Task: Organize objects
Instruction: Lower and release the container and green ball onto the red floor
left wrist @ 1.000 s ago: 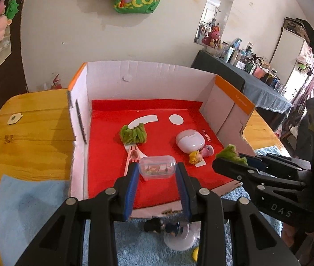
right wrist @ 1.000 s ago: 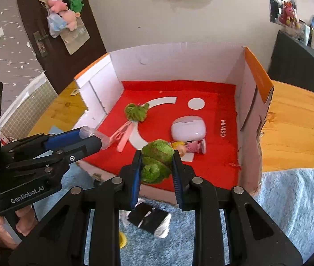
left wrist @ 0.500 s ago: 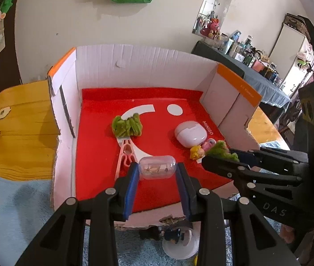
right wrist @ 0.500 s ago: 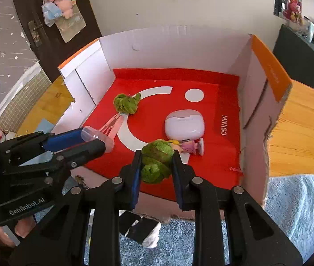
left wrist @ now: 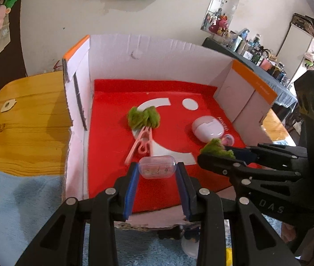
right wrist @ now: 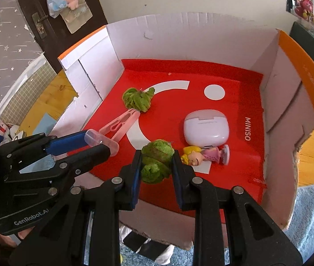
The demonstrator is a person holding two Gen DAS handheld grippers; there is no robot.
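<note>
My left gripper (left wrist: 157, 170) is shut on a clear plastic capsule (left wrist: 157, 166), held over the front of the red-floored cardboard box (left wrist: 170, 66). In the right wrist view the capsule (right wrist: 102, 141) pokes out of the left gripper (right wrist: 94, 143) at the left. My right gripper (right wrist: 155, 166) is shut on a green fuzzy ball (right wrist: 157, 160) above the box floor near its front edge; from the left wrist view that gripper (left wrist: 212, 151) and the ball (left wrist: 218, 147) enter from the right. Inside the box lie another green fuzzy ball (right wrist: 137, 98), a pink clothes peg (right wrist: 119, 126), a white earbud case (right wrist: 205, 129) and a small doll figure (right wrist: 203, 156).
The box stands on a wooden table (left wrist: 21, 119) with a blue fleece cloth (left wrist: 23, 201) in front. Small items lie on the cloth below the box's front wall, among them a black and white object (right wrist: 148, 247). A dark door (right wrist: 52, 22) and a white wall stand behind.
Both grippers have moved forward and down over the box with their loads still held. The box fills more of both views.
</note>
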